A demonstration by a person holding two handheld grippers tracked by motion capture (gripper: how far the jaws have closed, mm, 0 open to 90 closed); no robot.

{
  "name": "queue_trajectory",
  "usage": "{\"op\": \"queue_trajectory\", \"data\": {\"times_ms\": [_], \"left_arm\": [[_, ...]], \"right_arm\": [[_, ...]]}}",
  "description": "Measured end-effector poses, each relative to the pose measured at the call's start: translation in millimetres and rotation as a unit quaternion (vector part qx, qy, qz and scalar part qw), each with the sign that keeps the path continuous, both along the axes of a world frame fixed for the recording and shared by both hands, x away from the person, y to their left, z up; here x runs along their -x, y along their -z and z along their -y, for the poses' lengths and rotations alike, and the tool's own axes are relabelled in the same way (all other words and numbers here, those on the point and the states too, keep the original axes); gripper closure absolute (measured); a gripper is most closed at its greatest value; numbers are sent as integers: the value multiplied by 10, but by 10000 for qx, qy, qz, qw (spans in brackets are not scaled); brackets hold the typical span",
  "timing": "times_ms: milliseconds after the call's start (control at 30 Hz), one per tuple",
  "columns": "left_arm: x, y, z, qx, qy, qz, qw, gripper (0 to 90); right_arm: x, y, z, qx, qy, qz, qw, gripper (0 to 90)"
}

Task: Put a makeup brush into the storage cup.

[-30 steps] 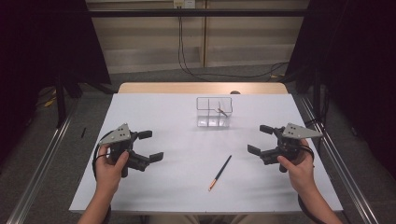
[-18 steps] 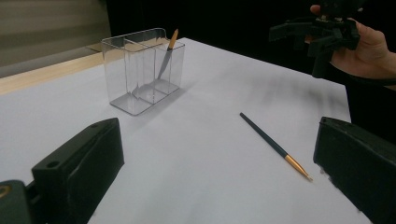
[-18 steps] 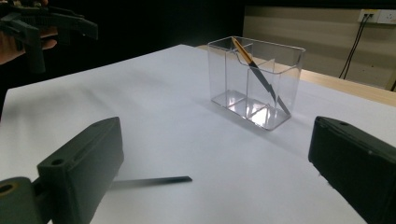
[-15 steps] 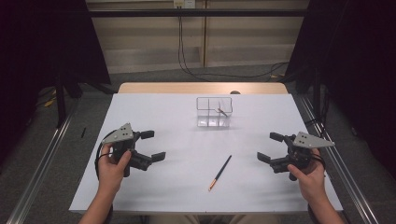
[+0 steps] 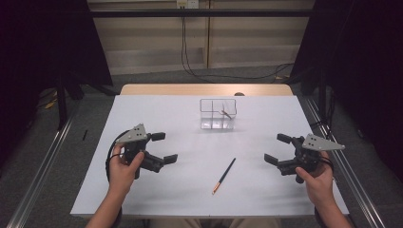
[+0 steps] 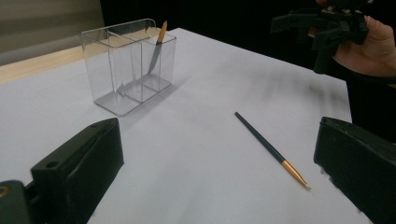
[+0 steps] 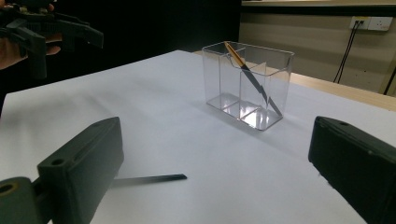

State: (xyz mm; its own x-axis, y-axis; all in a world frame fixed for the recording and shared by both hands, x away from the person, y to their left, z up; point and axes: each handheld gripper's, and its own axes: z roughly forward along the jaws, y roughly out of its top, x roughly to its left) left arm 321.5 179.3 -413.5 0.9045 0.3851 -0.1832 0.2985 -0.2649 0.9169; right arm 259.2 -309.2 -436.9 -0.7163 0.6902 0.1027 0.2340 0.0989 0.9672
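Done: while one brush leans in our clear divided holder [image 5: 217,115], half is finished.
Left: second brush [image 5: 224,175] lies at 6 o'clock of it.
Tools: left gripper [image 5: 164,147] and right gripper [image 5: 277,149] spread, empty.

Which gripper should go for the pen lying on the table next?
Probably the right gripper. Its open jaws face the pen, whose dark end points up toward that side. The left gripper, also open, sits about as far away, so it's close.

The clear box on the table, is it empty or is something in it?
Not empty: one pen stands tilted inside a compartment of the clear box.
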Motion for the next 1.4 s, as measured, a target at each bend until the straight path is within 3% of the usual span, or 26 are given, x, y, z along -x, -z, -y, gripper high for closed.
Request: {"op": "queue_trajectory", "data": {"times_ms": [400,533,833,1033,1233,1400], "left_arm": [[-27,-5,285,-150,206,-59,9997,10],[-45,14,393,-123,257,-196,9994,10],[-83,3,569,-392,193,-441,9981,10],[-79,3,676,-655,246,-536,9961,12],[-89,28,782,-967,277,-744,9921,12],[-94,48,865,-1002,293,-853,9909,12]], "right_arm": [[-39,10,-36,15,-40,15,10000,28],[-36,3,-33,-19,-41,15,10000,28],[-35,0,-37,-31,-42,15,10000,28],[-30,-2,-52,-20,-50,29,10000,28],[-20,-4,-52,-25,-52,28,10000,28],[-15,-1,-46,-28,-59,5,10000,28]]}}
